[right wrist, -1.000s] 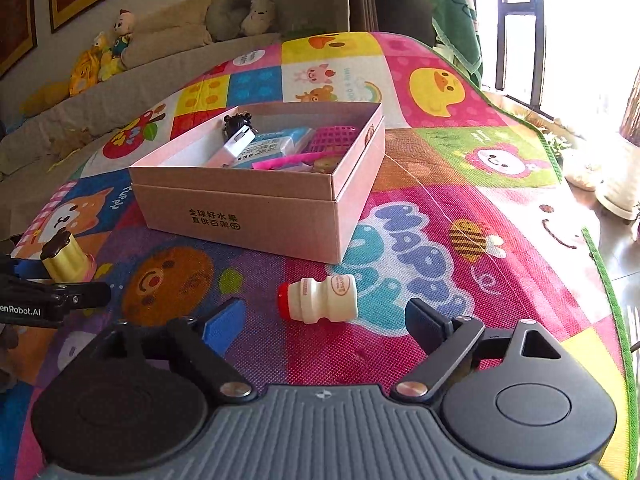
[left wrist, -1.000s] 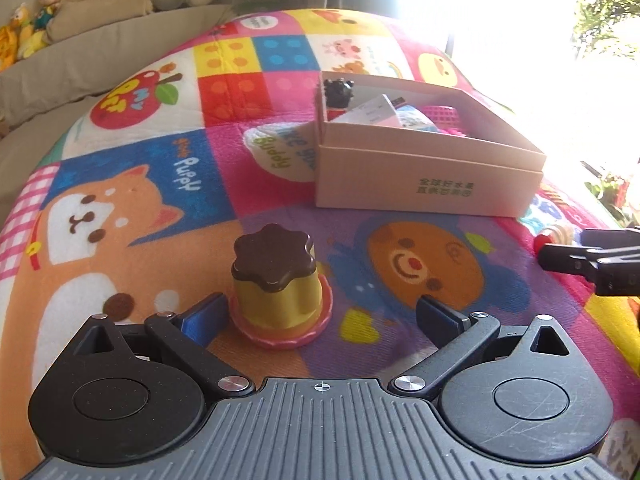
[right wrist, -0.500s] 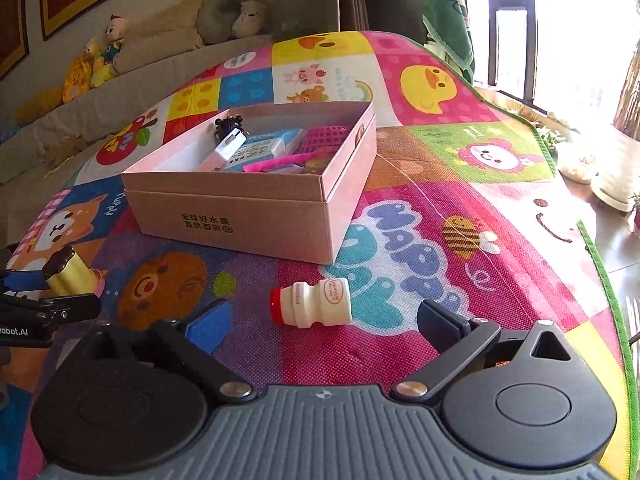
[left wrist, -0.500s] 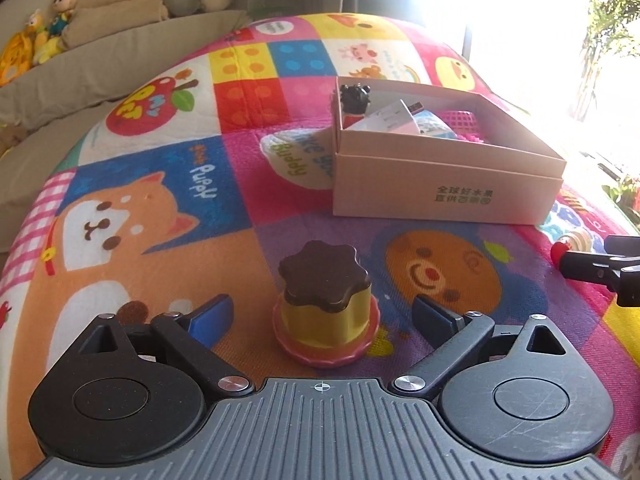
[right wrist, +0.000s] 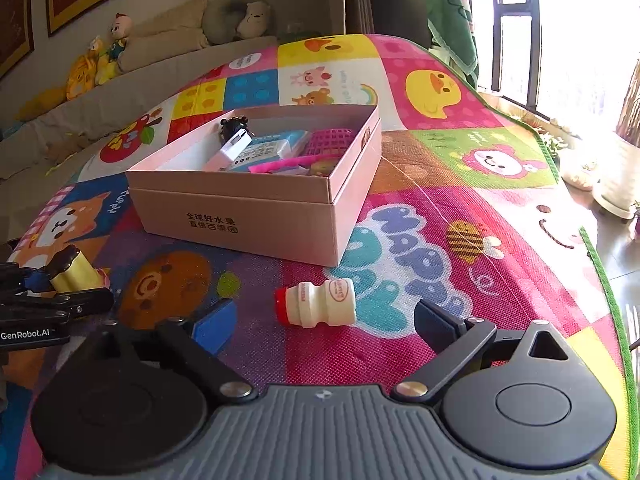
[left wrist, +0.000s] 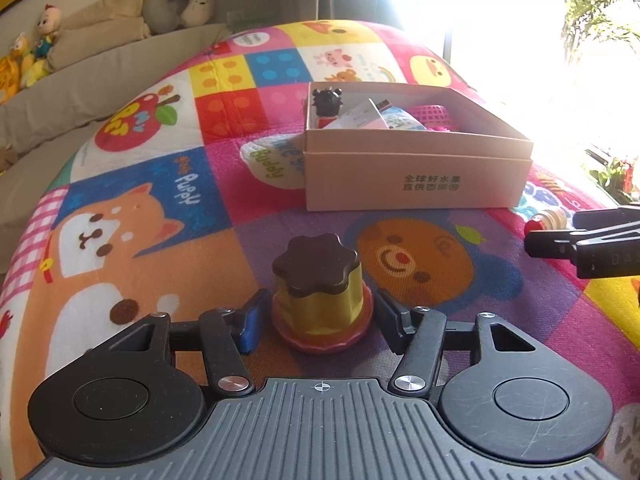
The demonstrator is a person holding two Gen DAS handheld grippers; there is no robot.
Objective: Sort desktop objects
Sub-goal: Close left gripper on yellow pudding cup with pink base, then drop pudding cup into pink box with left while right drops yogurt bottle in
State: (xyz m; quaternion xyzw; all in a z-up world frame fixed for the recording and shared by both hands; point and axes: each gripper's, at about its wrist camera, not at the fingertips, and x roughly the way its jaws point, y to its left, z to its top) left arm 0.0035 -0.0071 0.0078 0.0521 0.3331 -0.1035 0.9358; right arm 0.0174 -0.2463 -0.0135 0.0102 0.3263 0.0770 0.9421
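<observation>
Your left gripper point(left wrist: 318, 322) is closing its jaws around the pudding toy point(left wrist: 320, 300), which stands upright on the play mat point(left wrist: 140, 184) in front of the cardboard box point(left wrist: 416, 176); the pads sit just beside its sides, and firm contact cannot be confirmed. Your right gripper point(right wrist: 326, 322) holds its jaws wide but closing, with the small drink bottle point(right wrist: 316, 302) lying on its side on the mat between the fingertips, untouched. The box already contains several sorted items.
</observation>
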